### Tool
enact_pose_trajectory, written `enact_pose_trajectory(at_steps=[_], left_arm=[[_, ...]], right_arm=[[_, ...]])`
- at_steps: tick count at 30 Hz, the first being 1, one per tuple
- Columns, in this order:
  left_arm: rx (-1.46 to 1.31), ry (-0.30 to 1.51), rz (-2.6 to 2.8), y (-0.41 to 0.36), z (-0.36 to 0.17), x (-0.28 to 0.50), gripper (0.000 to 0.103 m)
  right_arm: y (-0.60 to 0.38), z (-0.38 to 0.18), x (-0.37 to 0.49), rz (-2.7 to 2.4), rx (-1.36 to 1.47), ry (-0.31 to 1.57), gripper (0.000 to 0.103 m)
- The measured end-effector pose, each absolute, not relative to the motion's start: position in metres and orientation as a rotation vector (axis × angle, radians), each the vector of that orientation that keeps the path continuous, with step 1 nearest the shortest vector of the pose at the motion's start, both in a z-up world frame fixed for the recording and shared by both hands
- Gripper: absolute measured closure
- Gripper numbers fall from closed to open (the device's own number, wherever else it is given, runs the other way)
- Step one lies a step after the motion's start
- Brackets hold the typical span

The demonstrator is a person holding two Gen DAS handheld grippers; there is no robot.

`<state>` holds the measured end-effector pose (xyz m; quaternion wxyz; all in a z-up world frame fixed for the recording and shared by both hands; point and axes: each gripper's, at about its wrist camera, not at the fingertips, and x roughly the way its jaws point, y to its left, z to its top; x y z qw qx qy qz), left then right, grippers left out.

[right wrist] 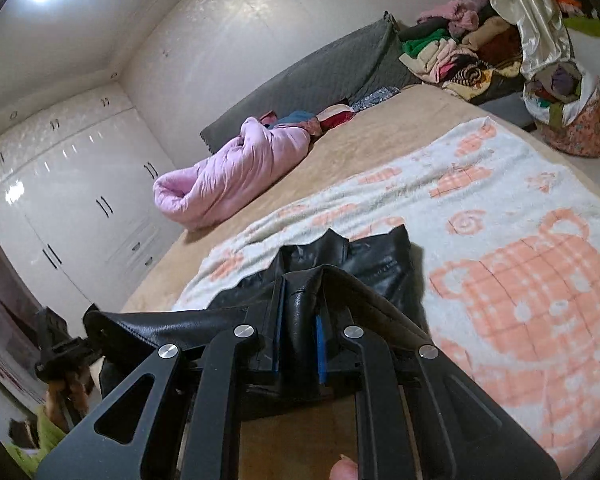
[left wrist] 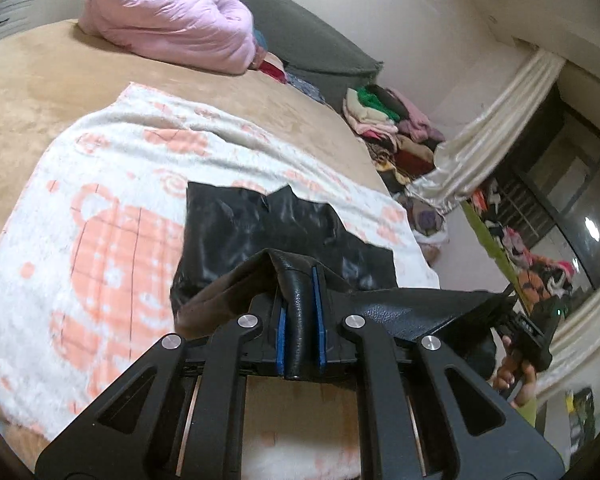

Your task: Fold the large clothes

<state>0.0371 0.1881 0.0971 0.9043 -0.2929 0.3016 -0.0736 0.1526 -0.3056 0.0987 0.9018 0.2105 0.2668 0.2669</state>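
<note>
The room was a bedroom with pale walls, a run of glossy white wardrobe doors [right wrist: 72, 208] along one side and a cream curtain [left wrist: 496, 128] by a dark window. One bed [left wrist: 40, 92], covered in a tan plush sheet, filled most of both views, with a grey padded headboard [right wrist: 320, 76] at its far end. Over the sheet lay one white blanket [right wrist: 500, 240] printed with peach bears and swirls. One rolled pink quilt [left wrist: 168, 20] sat near the headboard, and one mixed heap of folded clothes [right wrist: 460, 56] was stacked at the bed's far corner, with a floral bag [right wrist: 576, 128] of fabric on the floor just beside it. The single black leather garment [left wrist: 268, 232] rested partly on the blanket, its near edge lifted and stretched between the two tools. The left hand-held gripper [left wrist: 300, 320] was clamped shut on a fold of that edge, and the right hand-held gripper [right wrist: 300, 332] pinched another fold the same way. No readable writing or labels showed anywhere.
</note>
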Motion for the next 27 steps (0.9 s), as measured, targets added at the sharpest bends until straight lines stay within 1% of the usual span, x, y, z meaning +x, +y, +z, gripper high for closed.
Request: enact_pose_trajectory(at_steps=[6,14,21,27], left_arm=[[-0.631,0.627,-0.119,0.196,0.097,0.069,0.098],[-0.650,0.672,-0.048,0.209,0.081,0.110,0.096],[-0.645,0.704,-0.002,0.214,0.070,0.134,0.096],[-0.627,0.741,0.037,0.213,0.055,0.164,0.096]], right_arm=[[-0.292,0.100,0.192,0.519,0.443,0.577,0.092],[-0.270,0.092,0.242,0.451,0.436,0.631,0.091],[-0.270,0.074,0.271,0.425,0.439,0.643,0.091],[-0.278,0.052,0.295,0.421,0.441,0.690,0.091]])
